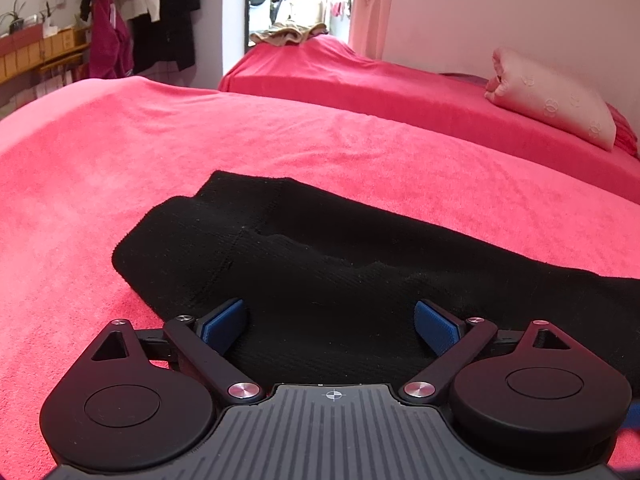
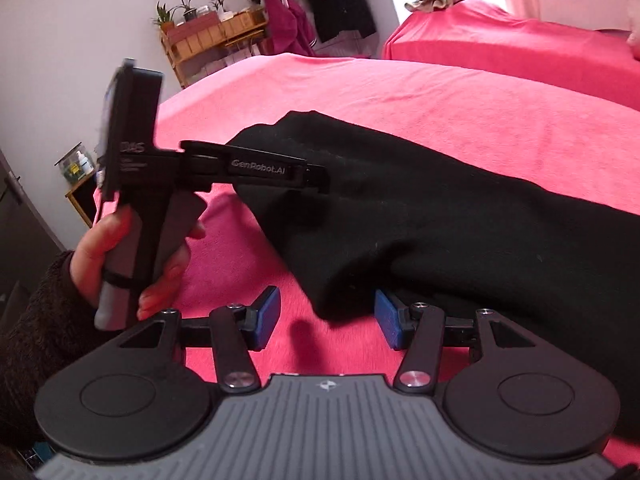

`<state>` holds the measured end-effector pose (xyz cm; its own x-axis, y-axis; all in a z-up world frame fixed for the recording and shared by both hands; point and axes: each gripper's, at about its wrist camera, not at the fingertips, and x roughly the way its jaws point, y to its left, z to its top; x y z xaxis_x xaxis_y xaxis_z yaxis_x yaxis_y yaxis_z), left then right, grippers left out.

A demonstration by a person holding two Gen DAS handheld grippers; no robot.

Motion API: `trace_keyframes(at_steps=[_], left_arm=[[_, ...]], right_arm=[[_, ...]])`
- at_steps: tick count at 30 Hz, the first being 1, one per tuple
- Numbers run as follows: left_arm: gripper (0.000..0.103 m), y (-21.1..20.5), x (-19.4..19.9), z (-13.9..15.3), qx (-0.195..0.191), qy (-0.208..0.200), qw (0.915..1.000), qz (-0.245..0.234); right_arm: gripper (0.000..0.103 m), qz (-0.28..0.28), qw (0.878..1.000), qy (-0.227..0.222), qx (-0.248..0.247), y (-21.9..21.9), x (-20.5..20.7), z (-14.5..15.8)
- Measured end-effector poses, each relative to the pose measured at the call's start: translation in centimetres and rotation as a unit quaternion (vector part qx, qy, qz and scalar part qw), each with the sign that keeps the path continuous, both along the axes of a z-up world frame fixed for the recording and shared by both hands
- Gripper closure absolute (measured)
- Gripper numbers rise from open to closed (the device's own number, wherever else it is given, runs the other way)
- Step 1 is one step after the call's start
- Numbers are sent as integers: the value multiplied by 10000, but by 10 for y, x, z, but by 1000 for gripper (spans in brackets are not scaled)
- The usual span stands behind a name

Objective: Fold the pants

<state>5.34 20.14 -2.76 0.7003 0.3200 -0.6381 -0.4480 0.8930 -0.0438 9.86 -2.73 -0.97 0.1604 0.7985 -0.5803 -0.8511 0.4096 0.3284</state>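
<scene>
Black pants (image 1: 320, 264) lie partly folded on the red bedspread (image 1: 120, 168), running from centre to the right. My left gripper (image 1: 330, 326) hovers over their near edge, its blue pads (image 1: 224, 324) spread wide with dark cloth lying between them, unpinched. In the right wrist view the pants (image 2: 440, 216) stretch off to the right. A low folded corner sits between the pads of my right gripper (image 2: 327, 318), which stands open; the left pad (image 2: 266, 316) is clear of the cloth. A hand (image 2: 104, 256) holds the left gripper (image 2: 316, 178), whose fingers reach over the pants' far end.
A second red-covered bed (image 1: 360, 76) stands behind, with a pink pillow (image 1: 552, 100) and a beige garment (image 1: 284, 36) on it. At the left wall are a wooden shelf (image 2: 216, 40) with plants and hanging clothes (image 1: 160, 8). The bedspread's left edge drops to the floor.
</scene>
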Motion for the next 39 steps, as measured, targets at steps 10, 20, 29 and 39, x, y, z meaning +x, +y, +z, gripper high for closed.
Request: trace_keyframes(at_steps=[10, 20, 29, 39], left_arm=[[0, 1, -1, 0, -4, -8, 10000, -6], [0, -1, 1, -1, 50, 26, 10000, -1], [0, -2, 1, -1, 49, 28, 10000, 2], [0, -1, 1, -1, 61, 43, 10000, -9]], right_arm=[[35, 359, 9993, -94, 54, -13, -8, 7], [27, 740, 9971, -57, 146, -3, -20, 9], [31, 500, 9958, 720, 270, -9, -7, 4], [20, -366, 9959, -93, 819, -72, -13, 48]])
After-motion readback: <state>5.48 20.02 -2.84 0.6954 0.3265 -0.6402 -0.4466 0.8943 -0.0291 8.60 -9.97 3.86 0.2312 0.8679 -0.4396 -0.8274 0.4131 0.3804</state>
